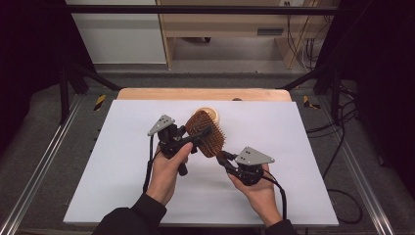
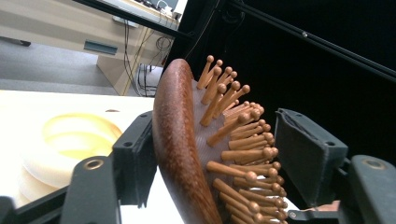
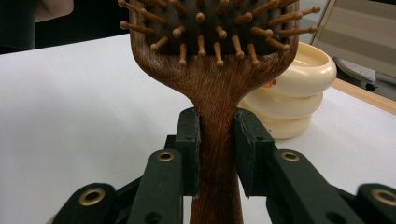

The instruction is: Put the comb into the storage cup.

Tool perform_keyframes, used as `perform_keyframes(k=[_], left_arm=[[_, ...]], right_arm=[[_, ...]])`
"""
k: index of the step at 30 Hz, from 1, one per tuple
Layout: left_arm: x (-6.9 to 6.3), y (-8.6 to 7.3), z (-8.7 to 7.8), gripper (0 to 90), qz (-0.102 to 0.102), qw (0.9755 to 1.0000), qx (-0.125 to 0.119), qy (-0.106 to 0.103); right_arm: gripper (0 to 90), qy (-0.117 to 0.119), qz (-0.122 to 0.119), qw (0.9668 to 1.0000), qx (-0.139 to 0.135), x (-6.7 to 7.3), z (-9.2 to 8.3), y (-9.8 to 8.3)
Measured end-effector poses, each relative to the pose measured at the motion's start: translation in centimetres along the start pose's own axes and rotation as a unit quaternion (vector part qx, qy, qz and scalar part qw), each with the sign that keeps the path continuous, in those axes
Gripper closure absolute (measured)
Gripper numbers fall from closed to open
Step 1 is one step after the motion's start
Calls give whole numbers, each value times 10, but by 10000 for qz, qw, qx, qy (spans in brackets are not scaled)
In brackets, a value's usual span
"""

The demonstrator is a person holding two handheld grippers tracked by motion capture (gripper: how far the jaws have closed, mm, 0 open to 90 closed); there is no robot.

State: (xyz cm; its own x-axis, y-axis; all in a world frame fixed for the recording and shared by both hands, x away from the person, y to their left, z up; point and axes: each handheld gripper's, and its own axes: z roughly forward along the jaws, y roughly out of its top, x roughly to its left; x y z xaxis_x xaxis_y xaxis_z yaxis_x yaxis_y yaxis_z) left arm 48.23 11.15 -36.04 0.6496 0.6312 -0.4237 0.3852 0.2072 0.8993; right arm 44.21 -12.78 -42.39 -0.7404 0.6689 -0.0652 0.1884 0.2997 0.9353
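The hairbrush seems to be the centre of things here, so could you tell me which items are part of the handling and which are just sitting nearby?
In use:
- wooden hairbrush, held off the table
- right gripper, shut on its handle
- left gripper, jaws either side of its head

Lying about:
- cream ring-shaped holder behind the brush
- white table

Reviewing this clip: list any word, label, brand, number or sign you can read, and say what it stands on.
None can be read.
Wooden hairbrush: no lettering on its handle or head.
Cream bowl: a small orange mark on its side, too small to read.
Cabinet in the high view: a dark strip, too blurred to read.
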Motion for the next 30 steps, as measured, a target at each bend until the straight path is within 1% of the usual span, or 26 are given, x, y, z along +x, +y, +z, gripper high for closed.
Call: perform_keyframes(k=[5, 9, 13, 17, 20, 23, 30], left_arm=[[0, 0, -1, 388, -60, 10000, 25, 6], [0, 1, -2, 428, -163, 9999, 20, -12], [-3, 2, -3, 480, -164, 9999, 13, 8], [-5, 2, -4, 496, -164, 9999, 2, 26], [-6, 2, -4, 503, -185, 9998, 9, 4], [-5, 3, -4, 508, -222, 9997, 36, -25], [-7, 3, -4, 514, -215, 9997, 33, -73]], right_arm=[[729, 25, -1, 10000, -7, 1, 1, 0], [729, 29, 9, 10000, -2, 2, 1, -1], [729, 42, 32, 10000, 7, 3, 3, -1], [729, 63, 44, 10000, -2, 3, 3, -1], [728, 82, 59, 9999, 3, 4, 4, -1], [727, 128, 127, 9998, 15, 4, 5, -2], [725, 202, 192, 9996, 35, 3, 7, -3]])
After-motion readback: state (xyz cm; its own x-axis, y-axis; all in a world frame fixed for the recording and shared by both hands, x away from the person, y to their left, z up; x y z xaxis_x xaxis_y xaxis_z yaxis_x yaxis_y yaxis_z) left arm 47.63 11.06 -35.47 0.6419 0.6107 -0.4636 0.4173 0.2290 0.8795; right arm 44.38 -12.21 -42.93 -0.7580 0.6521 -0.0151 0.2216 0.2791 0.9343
